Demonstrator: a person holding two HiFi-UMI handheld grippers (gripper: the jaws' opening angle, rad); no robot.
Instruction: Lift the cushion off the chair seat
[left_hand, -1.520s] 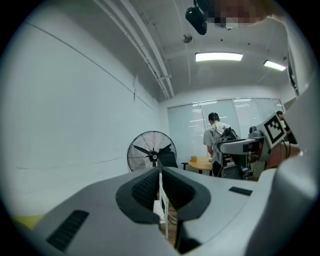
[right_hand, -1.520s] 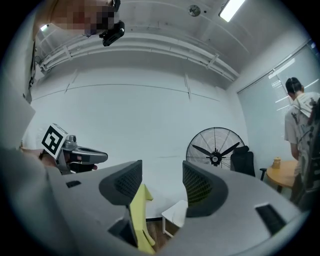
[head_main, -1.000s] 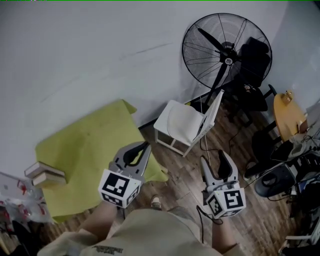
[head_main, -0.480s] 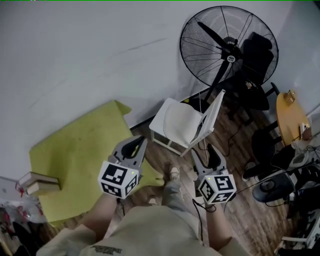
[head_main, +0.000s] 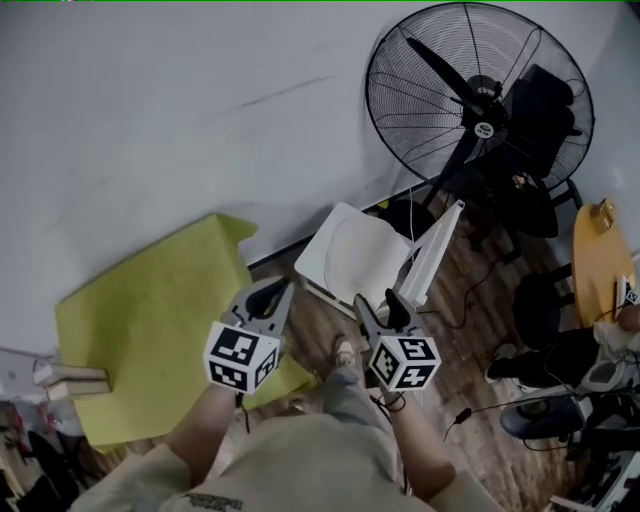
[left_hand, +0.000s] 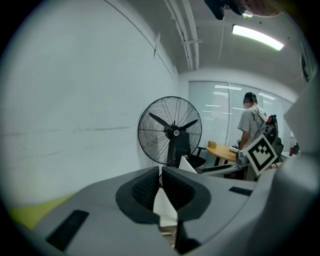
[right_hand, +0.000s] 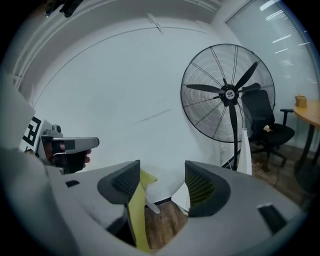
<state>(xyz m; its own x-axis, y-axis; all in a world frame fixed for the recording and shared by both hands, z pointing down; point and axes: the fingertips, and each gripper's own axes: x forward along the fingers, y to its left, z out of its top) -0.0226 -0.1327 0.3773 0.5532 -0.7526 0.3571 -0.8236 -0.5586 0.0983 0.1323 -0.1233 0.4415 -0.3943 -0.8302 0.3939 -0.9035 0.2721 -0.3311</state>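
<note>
Near the white chair (head_main: 432, 262), left gripper (head_main: 279, 287) and right gripper (head_main: 377, 300) have both come closer to the cushion (head_main: 362, 255); left fingers closed on nothing; right fingers apart, empty.

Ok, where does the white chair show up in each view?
Head view: white chair at centre, below the fan and right of the yellow-green sheet.
Left gripper view: low centre, a white sliver seen through the narrow gap between the jaws.
Right gripper view: low centre-right, seat edge between the jaws and the backrest further right.
Shared landmark: the big black fan, which stands behind the chair in all three.
</note>
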